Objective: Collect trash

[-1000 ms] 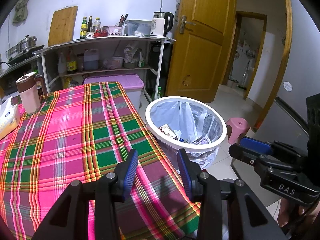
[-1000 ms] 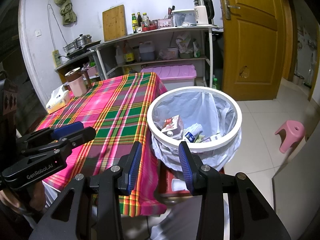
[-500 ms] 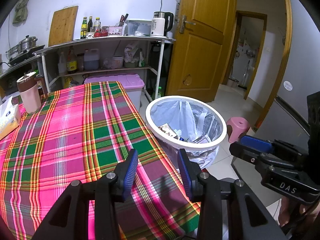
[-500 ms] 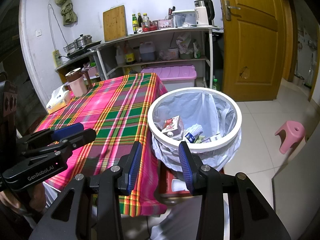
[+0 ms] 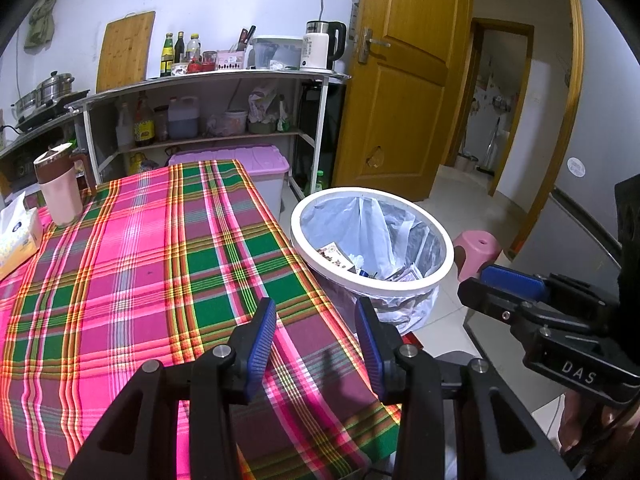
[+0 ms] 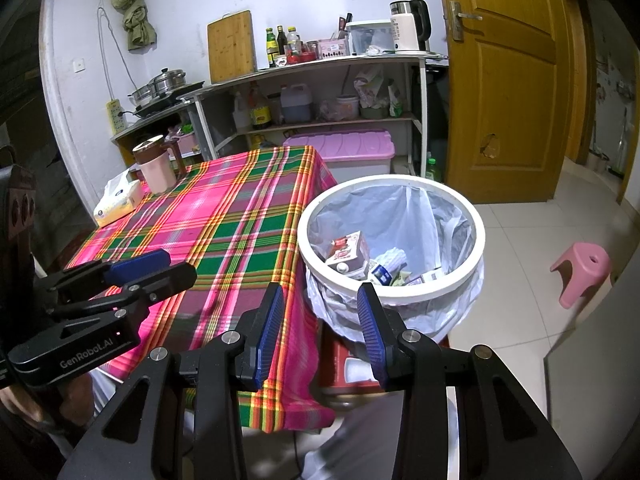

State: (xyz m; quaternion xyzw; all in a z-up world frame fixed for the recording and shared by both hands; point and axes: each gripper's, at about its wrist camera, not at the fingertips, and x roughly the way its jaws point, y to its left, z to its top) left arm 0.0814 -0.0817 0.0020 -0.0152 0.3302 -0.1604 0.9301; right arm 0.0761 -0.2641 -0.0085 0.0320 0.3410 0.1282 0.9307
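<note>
A white-rimmed trash bin (image 5: pixel 436 280) (image 6: pixel 478 236) lined with a pale plastic bag stands on the floor beside the table. Inside lie a small carton (image 6: pixel 348 254), crumpled paper and wrappers. My left gripper (image 5: pixel 316 312) hovers over the near corner of the plaid tablecloth (image 5: pixel 140 264), jaws apart with nothing between them. My right gripper (image 6: pixel 320 294) hangs just in front of the bin's near rim, also open and empty. Each gripper shows in the other's view: the right gripper (image 5: pixel 476 286) at the right edge, the left gripper (image 6: pixel 176 266) at the left.
On the far end of the table stand a pink lidded mug (image 5: pixel 58 188) and a tissue box (image 5: pixel 16 236). Behind are metal shelves (image 6: pixel 320 68) with bottles and a kettle, a purple-lidded storage box (image 6: pixel 340 148), a wooden door (image 6: pixel 504 80) and a pink stool (image 6: pixel 580 272).
</note>
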